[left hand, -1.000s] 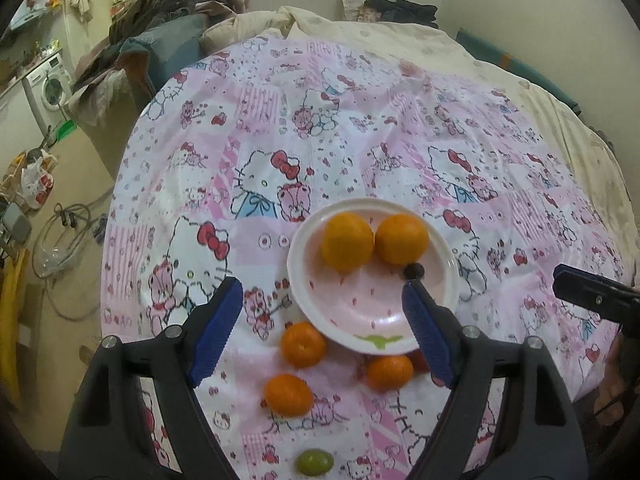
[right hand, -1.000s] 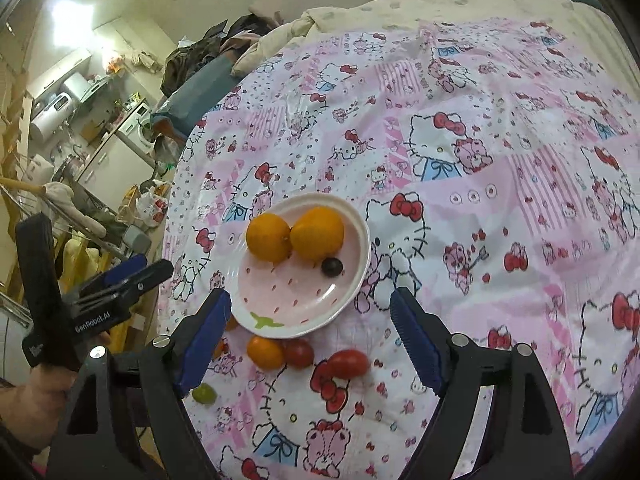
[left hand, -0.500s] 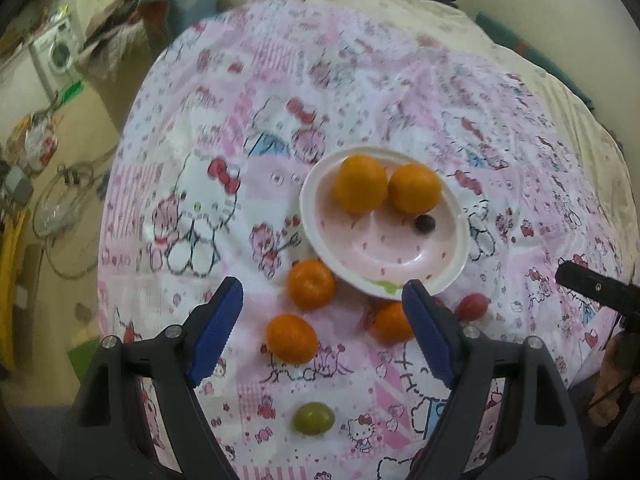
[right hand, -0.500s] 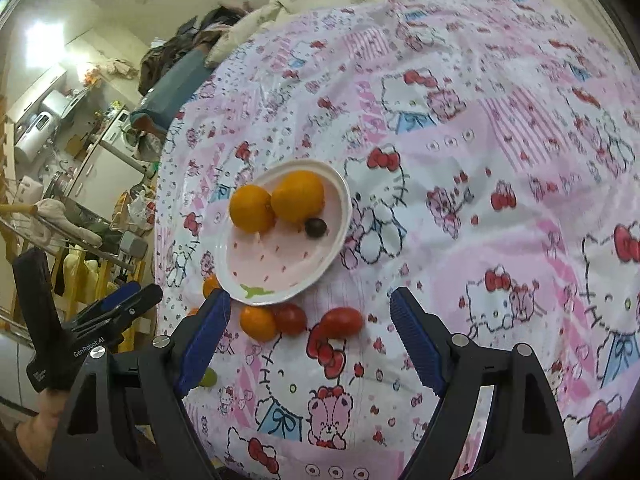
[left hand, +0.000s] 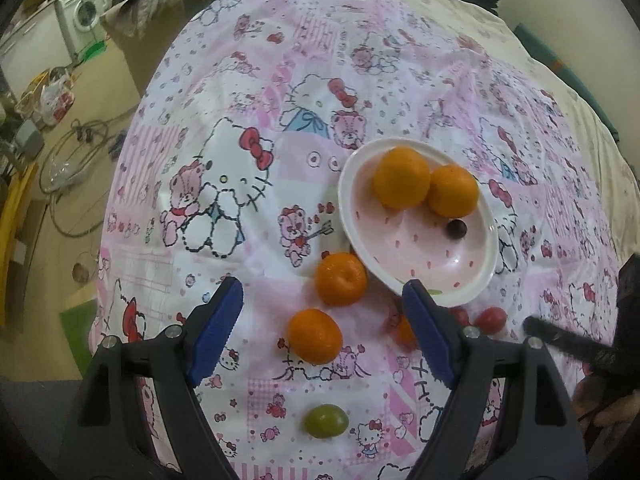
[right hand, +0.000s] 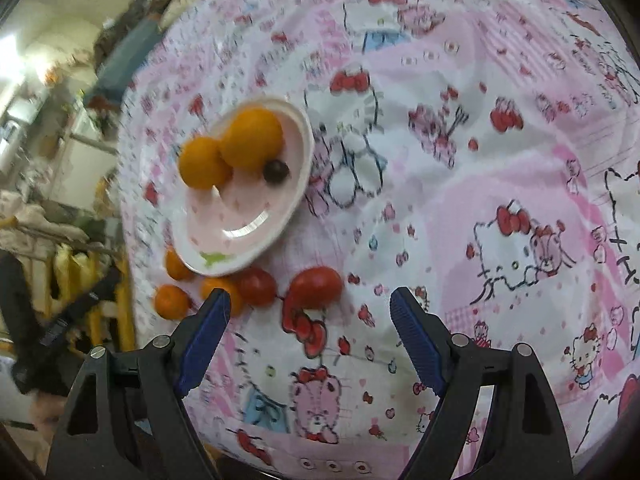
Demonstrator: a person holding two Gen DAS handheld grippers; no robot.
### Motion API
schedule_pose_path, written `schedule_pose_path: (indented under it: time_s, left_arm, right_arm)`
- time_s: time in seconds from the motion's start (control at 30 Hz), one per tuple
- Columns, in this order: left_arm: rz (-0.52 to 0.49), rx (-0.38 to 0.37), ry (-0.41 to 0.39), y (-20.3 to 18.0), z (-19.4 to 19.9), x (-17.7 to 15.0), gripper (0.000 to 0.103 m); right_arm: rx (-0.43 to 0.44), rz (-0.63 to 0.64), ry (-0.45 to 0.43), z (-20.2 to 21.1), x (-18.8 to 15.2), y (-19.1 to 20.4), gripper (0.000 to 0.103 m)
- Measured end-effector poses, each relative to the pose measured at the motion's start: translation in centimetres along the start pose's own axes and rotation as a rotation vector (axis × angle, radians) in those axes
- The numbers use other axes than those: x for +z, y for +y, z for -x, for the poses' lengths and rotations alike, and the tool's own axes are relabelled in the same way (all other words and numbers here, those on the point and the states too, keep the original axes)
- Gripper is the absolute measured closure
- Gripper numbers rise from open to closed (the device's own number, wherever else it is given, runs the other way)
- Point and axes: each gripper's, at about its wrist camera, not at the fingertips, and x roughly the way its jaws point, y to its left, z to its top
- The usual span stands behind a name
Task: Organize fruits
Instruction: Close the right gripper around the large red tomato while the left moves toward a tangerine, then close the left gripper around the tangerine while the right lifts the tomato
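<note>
A pink plate [left hand: 468,276] [right hand: 236,240] holds two oranges [left hand: 401,173] [right hand: 251,139] and a dark grape [left hand: 456,229] [right hand: 276,171]. In front of it on the cloth lie two mandarins [left hand: 341,279] [left hand: 315,335], a third mandarin [left hand: 405,330] half hidden by my finger, two red tomatoes [right hand: 316,286] [right hand: 258,286] and a green grape [left hand: 325,421]. My left gripper [left hand: 322,330] is open, low over the mandarins. My right gripper [right hand: 308,336] is open, just short of the tomatoes.
The Hello Kitty cloth [left hand: 248,152] covers a bed whose left edge drops to a floor with cables [left hand: 76,160] and a washing machine [left hand: 84,16]. The other gripper shows at the right edge of the left wrist view [left hand: 580,348].
Both grippers have moved down and forward toward the fruit, which looms larger. The left view has swung right to left across the plate. Both stay open.
</note>
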Motion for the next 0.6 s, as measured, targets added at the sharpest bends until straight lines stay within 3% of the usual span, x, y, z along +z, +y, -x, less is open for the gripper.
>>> schedule_pose_path:
  time_s: [0.13,0.3,0.37,0.4,0.43,0.6]
  left_arm:
    - [0.045,0.006,0.02,1.2,-0.5,0.2,0.024]
    - [0.085,0.029,0.049,2.6,-1.1,0.2,0.024]
    - [0.074,0.036,0.066,2.8,-1.6,0.0,0.024]
    - [0.062,0.03,0.08,2.7,-1.8,-0.2,0.024]
    - [0.054,0.031,0.088,2.6,-2.0,-0.2,0.024]
    - [0.03,0.028,0.104,2.3,-2.4,-0.6,0.025]
  right_arm:
    - [-0.044,0.037,0.058,-2.6,0.2,0.6,0.033]
    - [-0.132,0.151,0.061,-4.7,0.4,2.7,0.041]
    - [-0.181,0.204,0.06,-5.3,0.2,3.4,0.048]
    - [-0.197,0.223,0.06,-5.6,0.2,3.6,0.058]
    - [-0.218,0.245,0.058,-5.8,0.2,3.8,0.062]
    - [-0.199,0.261,0.044,-5.3,0.0,4.0,0.062]
